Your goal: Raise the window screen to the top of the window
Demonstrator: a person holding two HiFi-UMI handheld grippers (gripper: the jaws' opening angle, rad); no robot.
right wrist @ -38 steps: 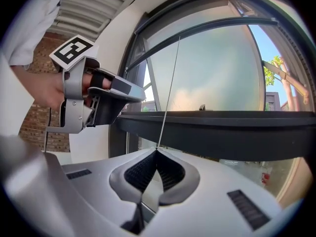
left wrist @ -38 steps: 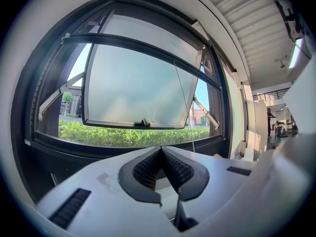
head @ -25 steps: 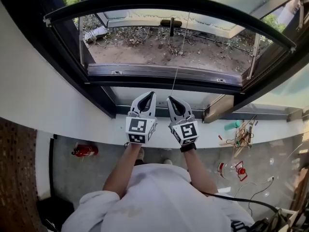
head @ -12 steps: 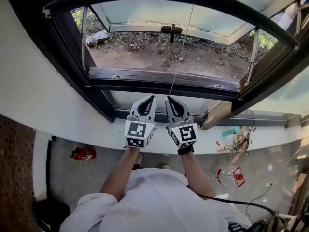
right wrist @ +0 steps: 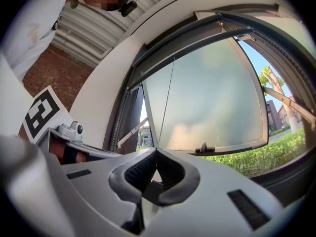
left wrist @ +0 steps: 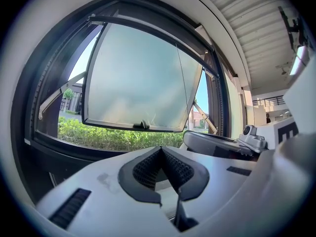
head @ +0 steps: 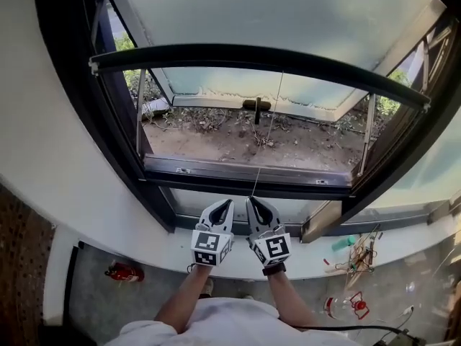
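1. Stands at the open window with the left gripper (head: 225, 205) and right gripper (head: 252, 203) side by side at lower centre of the head view, tips aimed up toward the frame.
2. Pinches the thin pull cord (head: 268, 121) in the right gripper, jaws pressed fully together on it. This is judged from the right gripper view, where the line runs straight down into the pads.
3. Carries nothing in the left gripper: jaws closed tip to tip with no object between them. Parked just beside the right one, probably as a standby, since one grip is enough for so light a line.
4. Shows the screen's dark bottom bar (head: 245, 52) arching across the upper part of the head view, well above the lower window rail (head: 245, 175). In both gripper views, lies just beneath the top of the window frame, so seemingly close to fully raised.
5. Runs the cord straight from the bar down to the right gripper. Likely held this way to control the screen's rise and stop it snapping upward.
6. Leaves the frosted outer pane (head: 274, 13) swung outward, its handle (head: 256, 107) at centre frame, apparently clear of the screen's path.
7. Next, probably: feed the cord upward until the bar meets the frame top, then let go.
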